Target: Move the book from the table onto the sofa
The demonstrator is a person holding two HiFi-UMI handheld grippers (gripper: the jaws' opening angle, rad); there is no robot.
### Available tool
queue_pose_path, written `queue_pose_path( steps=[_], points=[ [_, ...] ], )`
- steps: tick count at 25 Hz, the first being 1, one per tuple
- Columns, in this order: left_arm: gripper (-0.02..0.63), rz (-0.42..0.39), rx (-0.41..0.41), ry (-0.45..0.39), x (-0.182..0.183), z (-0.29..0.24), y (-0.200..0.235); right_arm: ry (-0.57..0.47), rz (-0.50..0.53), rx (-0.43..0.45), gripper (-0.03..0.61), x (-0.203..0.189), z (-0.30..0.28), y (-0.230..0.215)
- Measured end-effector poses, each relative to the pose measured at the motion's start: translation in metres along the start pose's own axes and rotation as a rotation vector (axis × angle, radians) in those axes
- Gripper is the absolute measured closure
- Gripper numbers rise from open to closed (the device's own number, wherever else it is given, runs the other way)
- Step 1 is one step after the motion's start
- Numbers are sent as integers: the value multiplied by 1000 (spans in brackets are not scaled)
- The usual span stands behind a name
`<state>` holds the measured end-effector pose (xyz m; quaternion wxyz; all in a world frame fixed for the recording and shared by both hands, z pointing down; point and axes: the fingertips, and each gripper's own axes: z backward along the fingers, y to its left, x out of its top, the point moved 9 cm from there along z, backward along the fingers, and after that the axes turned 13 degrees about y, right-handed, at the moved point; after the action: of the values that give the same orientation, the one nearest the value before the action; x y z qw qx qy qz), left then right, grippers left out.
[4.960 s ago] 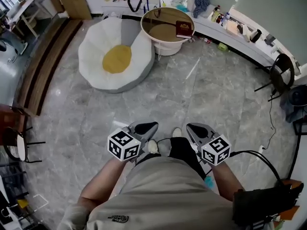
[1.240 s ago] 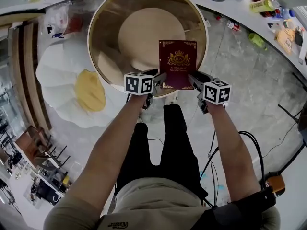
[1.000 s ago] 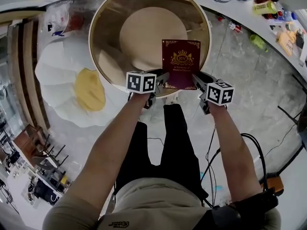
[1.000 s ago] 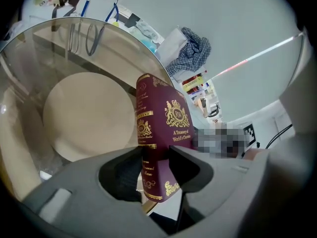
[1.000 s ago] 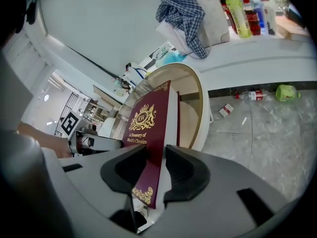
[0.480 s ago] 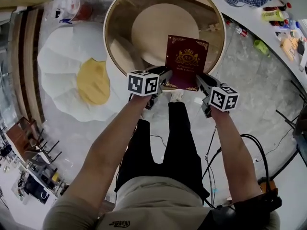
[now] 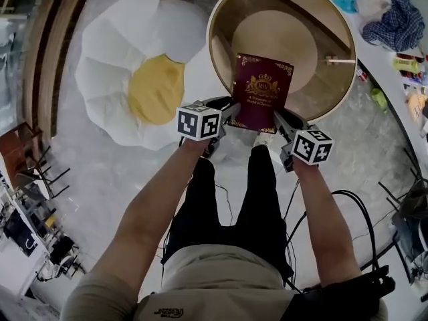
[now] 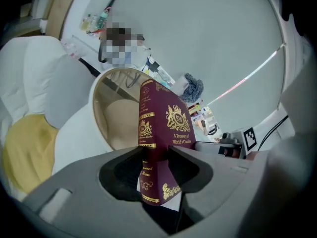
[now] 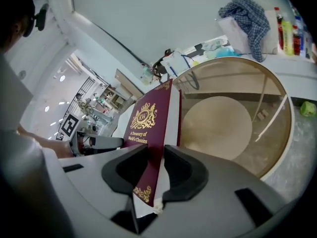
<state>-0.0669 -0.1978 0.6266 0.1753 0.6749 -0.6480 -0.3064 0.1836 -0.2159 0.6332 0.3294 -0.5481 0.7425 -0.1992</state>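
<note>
A maroon book [image 7: 261,89] with gold print hangs in the air over the near rim of the round glass table [image 7: 215,42]. My left gripper [image 7: 231,109] is shut on its spine-side lower corner, and the book [image 8: 161,133] stands upright between that gripper's [image 8: 156,160] pads. My right gripper [image 7: 279,118] is shut on the opposite lower corner, with the book's [image 9: 151,118] cover and pages pinched in that gripper [image 9: 156,165]. The sofa [image 7: 114,52], a white beanbag with a yellow middle [image 7: 155,89], lies on the floor left of the table.
A curved counter [image 7: 394,59] with a checked cloth [image 7: 401,19] and bottles runs past the table at the right. Wooden steps [image 7: 47,39] and a chair [image 7: 27,159] stand at the far left. A black cable [image 7: 348,199] loops on the floor by my right arm.
Both grippers have carried the book up and leftward off the table top. The table has slid right in the head view, and more of the sofa shows at the left.
</note>
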Motion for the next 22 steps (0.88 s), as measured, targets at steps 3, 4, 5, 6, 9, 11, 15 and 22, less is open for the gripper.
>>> queue_pose_path(
  steps=[3, 4, 5, 6, 9, 11, 15, 22],
  points=[
    [451, 52, 16, -45, -25, 36, 32, 34, 56, 17, 468, 1, -32, 39],
    [451, 69, 21, -60, -33, 47, 42, 46, 72, 24, 468, 1, -42, 51],
    [451, 86, 27, -75, -40, 58, 53, 58, 87, 31, 468, 1, -53, 62],
    [451, 103, 33, -89, -48, 68, 63, 70, 100, 39, 469, 1, -64, 73],
    [451, 146, 48, -128, -72, 102, 93, 102, 138, 56, 469, -2, -96, 111],
    [451, 172, 58, -147, -90, 124, 115, 123, 159, 65, 469, -8, -119, 137],
    [451, 205, 76, -168, -111, 142, 147, 167, 183, 80, 469, -16, -153, 158],
    [451, 237, 78, -151, -152, 144, 206, 229, 165, 70, 469, -52, -213, 175]
  ],
)
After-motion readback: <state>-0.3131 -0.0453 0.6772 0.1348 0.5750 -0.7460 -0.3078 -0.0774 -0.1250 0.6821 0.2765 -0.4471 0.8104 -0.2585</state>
